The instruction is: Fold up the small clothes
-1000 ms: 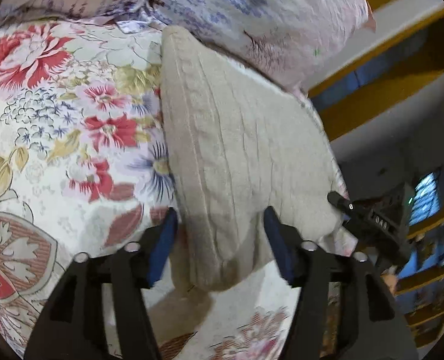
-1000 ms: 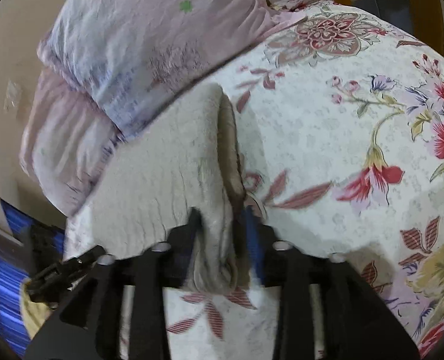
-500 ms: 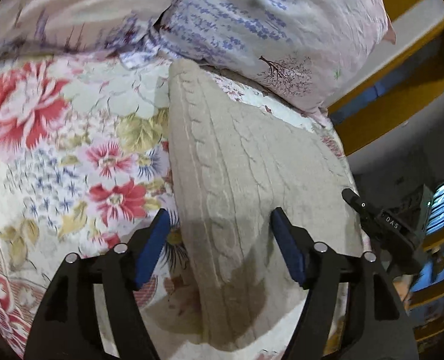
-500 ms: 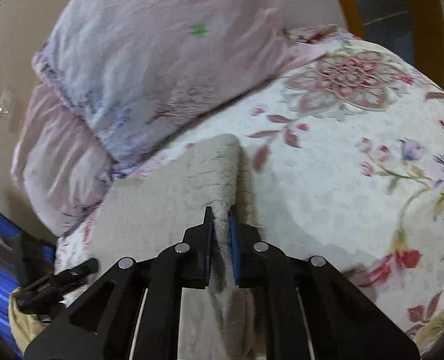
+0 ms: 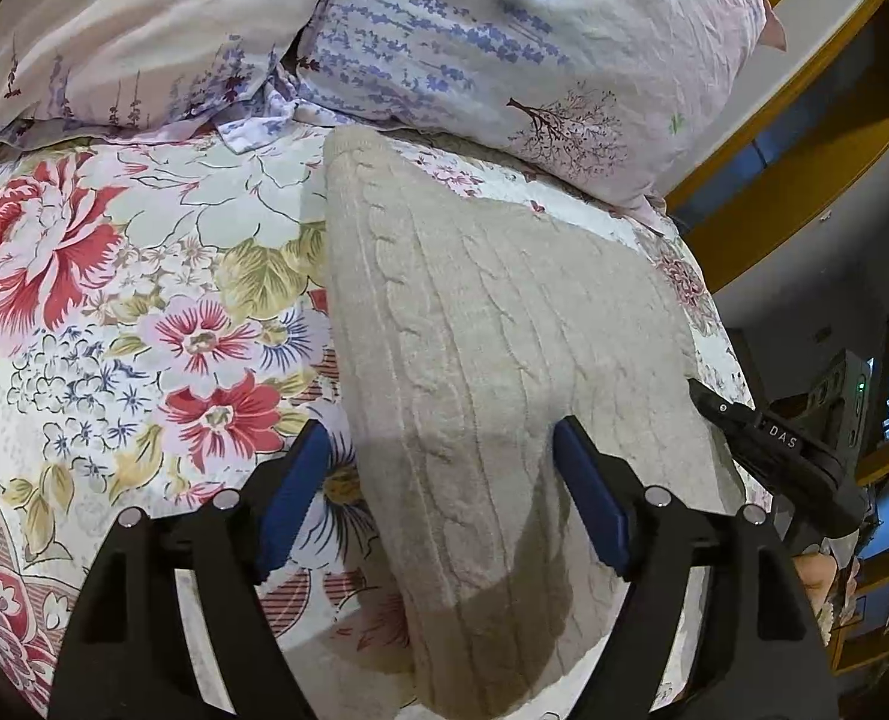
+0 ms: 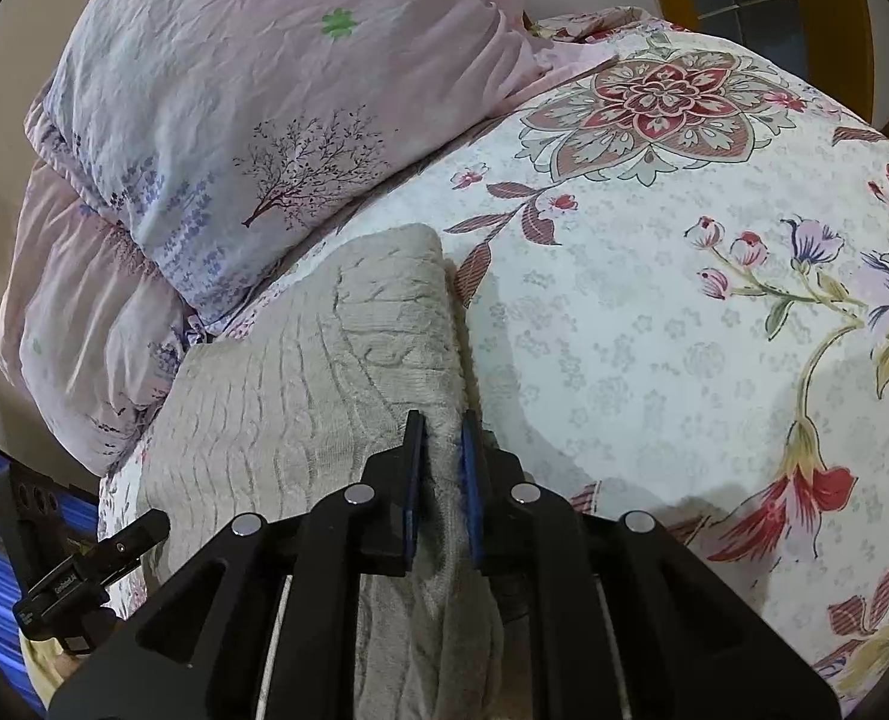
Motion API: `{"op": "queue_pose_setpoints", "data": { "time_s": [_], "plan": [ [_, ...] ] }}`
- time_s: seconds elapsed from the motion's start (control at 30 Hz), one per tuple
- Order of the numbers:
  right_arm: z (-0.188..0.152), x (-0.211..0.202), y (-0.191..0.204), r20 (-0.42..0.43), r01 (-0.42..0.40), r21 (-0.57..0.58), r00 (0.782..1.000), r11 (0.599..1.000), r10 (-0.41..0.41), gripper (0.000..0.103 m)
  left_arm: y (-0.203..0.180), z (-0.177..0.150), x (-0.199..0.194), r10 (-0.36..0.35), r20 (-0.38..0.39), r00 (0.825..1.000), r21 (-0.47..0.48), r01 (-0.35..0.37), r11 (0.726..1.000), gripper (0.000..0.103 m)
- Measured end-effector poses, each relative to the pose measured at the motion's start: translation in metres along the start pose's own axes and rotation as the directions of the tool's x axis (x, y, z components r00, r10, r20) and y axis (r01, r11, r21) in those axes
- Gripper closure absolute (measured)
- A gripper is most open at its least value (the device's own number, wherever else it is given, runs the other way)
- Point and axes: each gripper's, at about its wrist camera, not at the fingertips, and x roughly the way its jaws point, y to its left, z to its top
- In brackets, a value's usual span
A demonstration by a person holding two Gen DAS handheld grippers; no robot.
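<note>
A beige cable-knit garment [image 5: 492, 324] lies folded on the floral bedspread [image 5: 144, 300], its far end near the pillows. My left gripper [image 5: 444, 480] is open, its blue pads on either side of the garment's near edge without pinching it. In the right wrist view the same garment [image 6: 336, 372] runs under my right gripper [image 6: 441, 468], which is shut on the garment's right edge fold. The right gripper [image 5: 762, 438] also shows at the right of the left wrist view, and the left gripper [image 6: 84, 576] at the lower left of the right wrist view.
Two lavender-print pillows [image 5: 504, 42] [image 6: 252, 96] lie just beyond the garment. The bedspread [image 6: 684, 330] stretches to the right. A wooden bed frame [image 5: 792, 138] and dark room lie past the bed's edge.
My right gripper closed from open onto the garment's edge fold. Both grippers moved along the garment toward the pillows. The left gripper stayed open.
</note>
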Motion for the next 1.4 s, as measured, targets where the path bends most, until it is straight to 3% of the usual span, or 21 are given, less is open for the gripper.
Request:
{"op": "queue_pose_setpoints", "data": {
  "time_s": [0.1, 0.17, 0.23, 0.3, 0.5, 0.7, 0.9, 1.0, 1.07, 1.17, 1.27, 1.4],
  "plan": [
    [0.001, -0.001, 0.001, -0.01, 0.0, -0.003, 1.0, 1.0, 0.0, 0.086, 0.002, -0.001, 0.0, -0.005, -0.005, 1.0, -0.005, 0.005, 1.0, 0.025],
    [0.007, -0.008, 0.0, -0.015, -0.01, 0.014, 1.0, 1.0, 0.01, 0.063, 0.004, 0.002, 0.002, -0.022, -0.013, 1.0, -0.018, 0.022, 1.0, 0.025],
    [0.012, -0.017, -0.001, 0.004, -0.034, 0.028, 0.999, 0.999, 0.034, 0.047, 0.012, 0.005, 0.002, -0.065, -0.023, 0.998, -0.057, 0.064, 0.996, 0.025],
    [0.018, -0.022, -0.001, 0.015, -0.068, 0.042, 0.998, 0.997, 0.067, 0.04, 0.02, 0.008, 0.005, -0.123, -0.038, 0.992, -0.115, 0.118, 0.986, 0.025],
    [0.03, -0.004, -0.005, -0.07, -0.099, 0.083, 0.992, 0.992, 0.105, 0.04, 0.034, 0.011, 0.012, -0.242, -0.05, 0.969, -0.224, 0.226, 0.948, 0.027],
    [0.03, 0.02, -0.011, -0.152, -0.158, 0.122, 0.972, 0.98, 0.176, 0.04, 0.035, 0.014, 0.016, -0.275, -0.036, 0.961, -0.249, 0.258, 0.934, 0.027],
    [0.029, 0.03, -0.005, -0.183, -0.248, 0.124, 0.946, 0.961, 0.267, 0.04, 0.042, 0.017, 0.018, -0.317, -0.008, 0.948, -0.286, 0.301, 0.91, 0.027],
    [0.029, 0.032, 0.002, -0.195, -0.261, 0.092, 0.941, 0.961, 0.275, 0.04, 0.043, 0.016, 0.018, -0.327, 0.007, 0.945, -0.29, 0.315, 0.904, 0.028],
    [0.027, 0.033, 0.007, -0.209, -0.268, 0.07, 0.938, 0.961, 0.277, 0.041, 0.043, 0.015, 0.018, -0.326, 0.011, 0.945, -0.287, 0.315, 0.905, 0.032],
    [0.024, 0.038, 0.012, -0.241, -0.276, 0.047, 0.93, 0.96, 0.279, 0.057, 0.047, 0.013, 0.021, -0.354, 0.02, 0.935, -0.313, 0.342, 0.886, 0.041],
    [0.022, 0.039, 0.012, -0.247, -0.299, 0.065, 0.92, 0.952, 0.305, 0.065, 0.052, 0.01, 0.02, -0.372, 0.026, 0.928, -0.329, 0.36, 0.873, 0.051],
    [0.019, 0.031, 0.015, -0.226, -0.315, 0.086, 0.918, 0.945, 0.327, 0.069, 0.053, 0.01, 0.013, -0.396, 0.035, 0.917, -0.314, 0.387, 0.867, 0.061]
  ]
}}
